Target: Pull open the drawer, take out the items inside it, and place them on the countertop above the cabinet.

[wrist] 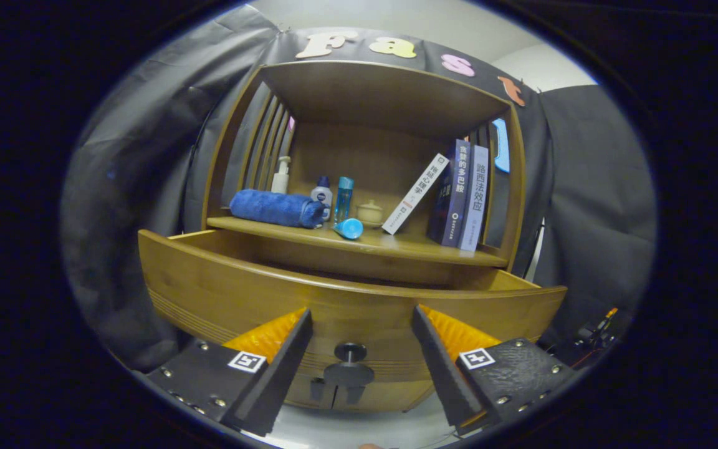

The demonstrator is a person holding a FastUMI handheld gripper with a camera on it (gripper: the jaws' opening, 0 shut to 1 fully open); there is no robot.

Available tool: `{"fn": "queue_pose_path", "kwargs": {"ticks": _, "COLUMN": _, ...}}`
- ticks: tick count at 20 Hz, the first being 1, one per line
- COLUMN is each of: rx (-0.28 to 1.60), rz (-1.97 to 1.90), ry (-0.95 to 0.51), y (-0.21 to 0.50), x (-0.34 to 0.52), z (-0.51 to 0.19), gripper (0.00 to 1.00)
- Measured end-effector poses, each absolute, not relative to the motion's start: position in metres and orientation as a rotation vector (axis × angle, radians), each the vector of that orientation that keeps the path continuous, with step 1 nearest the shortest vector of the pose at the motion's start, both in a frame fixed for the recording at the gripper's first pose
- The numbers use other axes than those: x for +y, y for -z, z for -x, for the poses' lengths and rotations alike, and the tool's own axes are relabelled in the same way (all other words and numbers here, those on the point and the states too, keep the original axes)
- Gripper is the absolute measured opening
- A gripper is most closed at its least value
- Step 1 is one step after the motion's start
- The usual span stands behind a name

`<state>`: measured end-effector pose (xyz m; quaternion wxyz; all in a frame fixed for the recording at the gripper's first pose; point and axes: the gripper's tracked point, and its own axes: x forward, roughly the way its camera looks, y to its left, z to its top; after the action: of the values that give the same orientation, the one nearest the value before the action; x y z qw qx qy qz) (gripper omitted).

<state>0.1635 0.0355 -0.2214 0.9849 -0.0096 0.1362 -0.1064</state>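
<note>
Fingers [359, 324] spread apart, knob [350, 352] between them untouched, open drawer [334, 299] just ahead, towel [277, 207], bottles [343, 198], books [459, 193] on shelf [359, 240] beyond.

A mock home corner set up in a draped booth

Beyond the gripper [359, 324], whose fingers stand apart, a wooden cabinet [359, 299] carries a rolled blue towel [277, 207], toiletry bottles [321, 194] and books [459, 196], backed by black cloth [141, 156].
</note>
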Motion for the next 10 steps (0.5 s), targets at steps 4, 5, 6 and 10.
{"fn": "queue_pose_path", "kwargs": {"ticks": 4, "rx": 0.254, "rz": 0.028, "ry": 0.212, "y": 0.223, "x": 0.034, "z": -0.18, "gripper": 0.97}}
{"fn": "queue_pose_path", "kwargs": {"ticks": 5, "rx": 0.251, "rz": 0.034, "ry": 0.21, "y": 0.223, "x": 0.032, "z": -0.183, "gripper": 0.96}}
{"fn": "queue_pose_path", "kwargs": {"ticks": 6, "rx": 0.251, "rz": 0.042, "ry": 0.203, "y": 0.224, "x": 0.032, "z": -0.188, "gripper": 0.96}}
{"fn": "queue_pose_path", "kwargs": {"ticks": 10, "rx": 0.26, "rz": 0.045, "ry": 0.211, "y": 0.227, "x": 0.03, "z": -0.204, "gripper": 0.96}}
